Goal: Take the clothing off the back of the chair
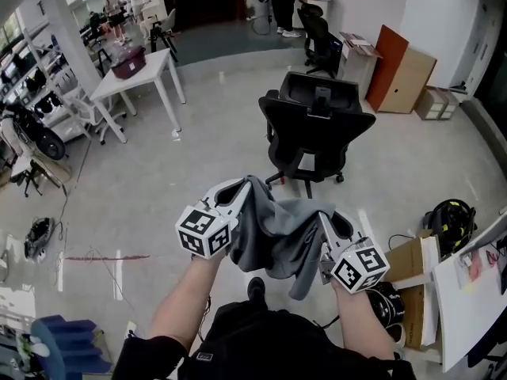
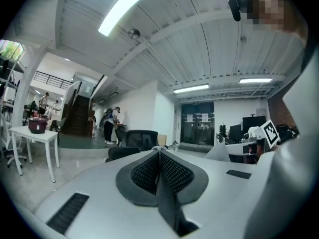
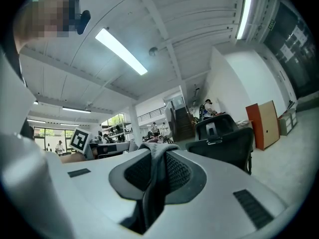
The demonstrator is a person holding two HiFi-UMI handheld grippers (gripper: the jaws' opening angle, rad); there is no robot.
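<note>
A grey piece of clothing (image 1: pixel 273 232) hangs in the air between my two grippers, in front of my body. My left gripper (image 1: pixel 244 187) is shut on its left end; in the left gripper view only a thin strip of the clothing (image 2: pixel 160 183) shows between the shut pads. My right gripper (image 1: pixel 323 218) is shut on the right end, and the clothing (image 3: pixel 152 163) bunches thickly between its pads. The black office chair (image 1: pixel 313 129) stands further ahead, its back bare, apart from the clothing. The chair (image 3: pixel 224 136) also shows in the right gripper view.
A white table (image 1: pixel 135 77) with a dark red pot stands at the far left. A brown board (image 1: pixel 400 70) and cardboard boxes lean by the far right wall. A helmet (image 1: pixel 451 220) and a white desk (image 1: pixel 475 291) are at my right. People stand far back.
</note>
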